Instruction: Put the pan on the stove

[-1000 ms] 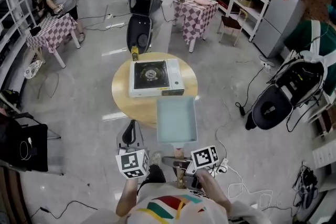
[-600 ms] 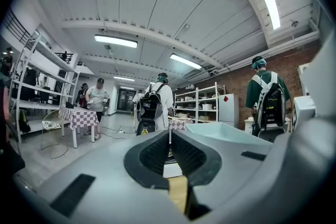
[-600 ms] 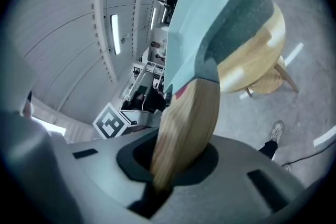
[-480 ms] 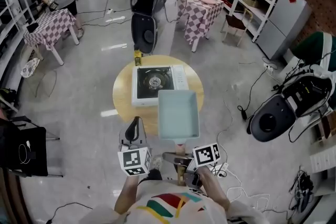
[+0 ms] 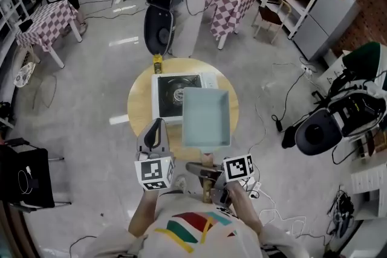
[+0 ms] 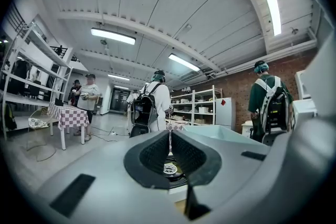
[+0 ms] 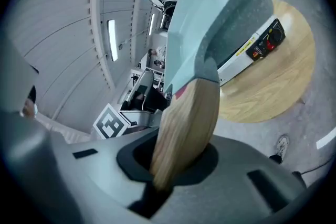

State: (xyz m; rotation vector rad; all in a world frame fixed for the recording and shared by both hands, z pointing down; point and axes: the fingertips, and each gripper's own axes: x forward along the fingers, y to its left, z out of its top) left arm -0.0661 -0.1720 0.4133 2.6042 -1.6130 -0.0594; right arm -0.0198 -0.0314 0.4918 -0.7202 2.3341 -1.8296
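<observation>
Pan in the air over the stove's right half, not yet set down.

Right tongs (image 7: 168,165) clamped on the wooden handle (image 7: 186,128) of the pale blue pan (image 5: 205,118). Left tongs (image 5: 155,133) closed on nothing, just left of the pan. In the head view the pan covers the right part of the stove (image 5: 166,107) on the round table (image 5: 138,112), and the burner (image 5: 177,93) shows left of it. Judgement: hold the pan level, shift it left until centred on the burner, lower it flat, then release. With a one-end grip, the far rim may sag. Bare table margin rings the stove. The yellow bottle (image 5: 156,63) at the far rim is clear of the path.
</observation>
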